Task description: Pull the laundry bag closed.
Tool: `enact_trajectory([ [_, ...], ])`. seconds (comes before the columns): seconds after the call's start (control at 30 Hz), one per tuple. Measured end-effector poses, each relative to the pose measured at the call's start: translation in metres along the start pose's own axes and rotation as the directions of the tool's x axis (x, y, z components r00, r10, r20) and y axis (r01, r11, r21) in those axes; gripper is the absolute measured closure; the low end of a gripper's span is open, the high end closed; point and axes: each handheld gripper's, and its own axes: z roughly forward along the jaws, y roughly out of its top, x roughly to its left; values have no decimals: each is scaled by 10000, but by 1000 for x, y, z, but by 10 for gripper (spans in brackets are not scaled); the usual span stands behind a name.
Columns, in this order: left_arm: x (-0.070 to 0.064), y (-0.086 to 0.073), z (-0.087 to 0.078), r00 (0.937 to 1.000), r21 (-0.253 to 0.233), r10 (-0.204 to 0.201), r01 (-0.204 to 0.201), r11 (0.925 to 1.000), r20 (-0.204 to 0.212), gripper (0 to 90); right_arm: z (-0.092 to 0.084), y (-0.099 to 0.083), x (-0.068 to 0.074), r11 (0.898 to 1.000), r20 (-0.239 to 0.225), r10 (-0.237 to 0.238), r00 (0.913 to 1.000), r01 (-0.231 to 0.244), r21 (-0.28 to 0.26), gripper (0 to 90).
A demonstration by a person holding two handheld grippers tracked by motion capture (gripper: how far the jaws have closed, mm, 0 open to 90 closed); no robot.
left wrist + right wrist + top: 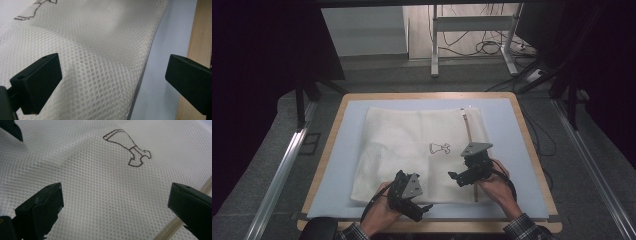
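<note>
So far nothing gripped. White mesh bag (422,150) lies flat on blue mat (507,165), zipper (468,145) along its right side, small printed motif (439,148) mid-bag. L gripper (426,207) at bag's near edge, jaws wide, straddling mesh edge w/ mat beyond. R gripper (453,176) over bag just left of zipper, jaws wide, empty. Judgement: early stage; grasping and whatever handling follows all left to do.

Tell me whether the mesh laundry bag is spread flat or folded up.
Spread flat. The mesh bag lies open across the blue mat, all its edges visible, with a few low wrinkles near the left gripper.
</note>
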Motion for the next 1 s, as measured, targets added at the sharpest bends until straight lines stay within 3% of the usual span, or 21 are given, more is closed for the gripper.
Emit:
enact_trajectory([
  [0.27, 4, -1, -8, 9995, -802, -226, 242, 9965, 211, 5, -16, -9, 1, 9998, 209, 103, 9997, -100, -159, 1],
  [1.0, 11, -16, -24, 9972, -455, -685, 671, 9967, -297, 0, -46, -33, 10, 9990, 600, 396, 9974, -384, -216, 0],
])
